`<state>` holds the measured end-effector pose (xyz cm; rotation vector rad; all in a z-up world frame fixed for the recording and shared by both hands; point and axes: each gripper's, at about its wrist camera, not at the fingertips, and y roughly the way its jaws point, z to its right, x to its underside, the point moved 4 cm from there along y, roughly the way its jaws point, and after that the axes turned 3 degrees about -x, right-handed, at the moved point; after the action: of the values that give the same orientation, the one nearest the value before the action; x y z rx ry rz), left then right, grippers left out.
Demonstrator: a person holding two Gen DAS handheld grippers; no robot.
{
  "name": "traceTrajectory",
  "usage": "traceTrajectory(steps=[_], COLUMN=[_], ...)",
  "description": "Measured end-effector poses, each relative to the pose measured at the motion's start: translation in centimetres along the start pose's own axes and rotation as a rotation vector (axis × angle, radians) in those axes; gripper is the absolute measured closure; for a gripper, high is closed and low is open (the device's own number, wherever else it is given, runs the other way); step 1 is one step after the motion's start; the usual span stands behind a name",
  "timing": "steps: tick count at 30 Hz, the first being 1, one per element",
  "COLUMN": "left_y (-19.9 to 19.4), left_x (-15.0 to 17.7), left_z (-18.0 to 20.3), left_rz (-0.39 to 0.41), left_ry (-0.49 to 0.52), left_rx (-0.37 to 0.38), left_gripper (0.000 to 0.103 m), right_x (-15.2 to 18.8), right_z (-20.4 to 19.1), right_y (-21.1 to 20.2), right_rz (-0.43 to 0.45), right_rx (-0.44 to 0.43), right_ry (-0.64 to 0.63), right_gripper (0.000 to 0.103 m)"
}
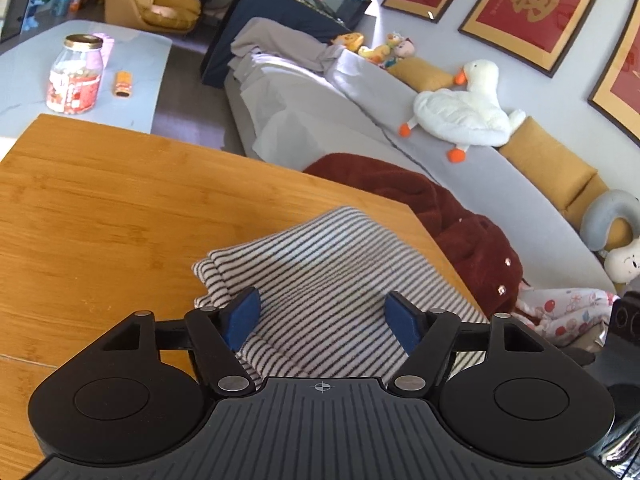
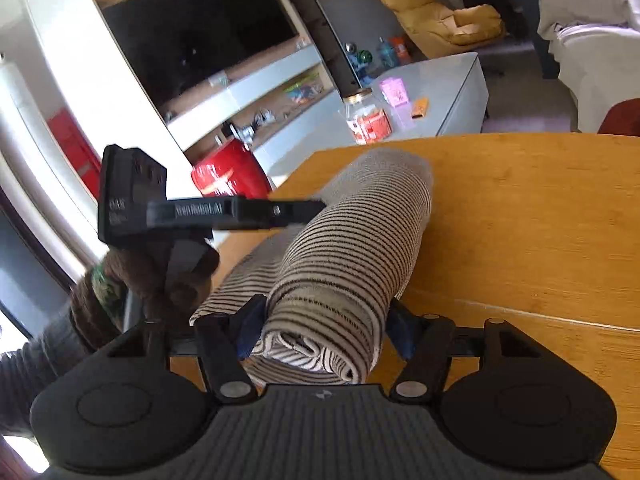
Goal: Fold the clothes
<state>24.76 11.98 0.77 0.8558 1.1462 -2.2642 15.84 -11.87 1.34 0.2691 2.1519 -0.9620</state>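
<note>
we see our left gripper [image 1: 325, 320] spread wide over the striped cloth [image 1: 320, 280] on the wooden table [image 1: 100, 220] — gripping nothing; our right gripper [image 2: 325, 330] clamps the cloth's rolled end — fingers pressing both sides.

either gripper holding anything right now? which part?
Right gripper straddles the near end of the rolled striped garment; firm clamp can't be told. Left gripper is open over it, holding nothing.

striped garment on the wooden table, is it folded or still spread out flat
Folded, not spread. The striped garment is doubled over into a thick bundle on the wooden table; its near end shows several stacked layers curling inward.
</note>
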Motion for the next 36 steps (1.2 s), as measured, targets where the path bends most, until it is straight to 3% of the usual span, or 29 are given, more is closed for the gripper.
traceTrajectory(steps=[1,5,7,8,13,17,23,25,27,30,33,36], left_y=[0.0,0.0,0.0,-0.1,-0.1,-0.1,-0.2,-0.2,-0.4,-0.5,-0.6,-0.4], left_x=[0.1,0.3,0.4,0.4,0.4,0.5,0.4,0.4,0.5,0.4,0.3,0.3], left_z=[0.1,1.2,1.3,1.2,1.1,0.9,0.8,0.6,0.4,0.5,0.5,0.1], left_rz=[0.001,0.001,0.000,0.000,0.000,-0.001,-0.002,-0.003,-0.002,0.000,0.006,0.005], left_ry=[0.002,0.074,0.078,0.078,0.081,0.082,0.082,0.083,0.077,0.073,0.071,0.057], left_rx=[0.001,-0.054,-0.053,-0.048,-0.039,-0.032,-0.025,-0.029,-0.023,-0.009,0.000,-0.018], left_gripper=[0.030,0.029,0.029,0.029,0.029,0.029,0.029,0.029,0.029,0.025,0.023,0.027], right_x=[0.8,1.8,-0.1,-1.1,-6.9,-9.5,-9.8,-9.3,-9.0,-9.5,-10.1,-10.0], right_z=[-0.2,-0.3,1.2,2.1,5.1,6.4,9.9,10.4,9.9,8.1,6.5,5.9], right_y=[0.7,1.2,-0.1,-0.8,-2.8,0.2,8.4,10.4,11.3,9.9,7.9,7.9], right_rz=[-0.041,-0.119,-0.081,-0.047,0.113,0.093,-0.048,-0.083,-0.099,-0.037,0.042,0.048], right_rx=[0.043,0.069,-0.019,-0.040,-0.094,-0.015,-0.076,-0.123,-0.170,-0.167,-0.197,-0.115], right_ry=[-0.035,-0.135,-0.013,0.040,0.140,0.090,0.276,0.331,0.342,0.262,0.192,0.093], right_gripper=[0.039,0.039,0.027,0.015,0.007,0.007,0.007,0.012,0.029,0.044,0.049,0.050])
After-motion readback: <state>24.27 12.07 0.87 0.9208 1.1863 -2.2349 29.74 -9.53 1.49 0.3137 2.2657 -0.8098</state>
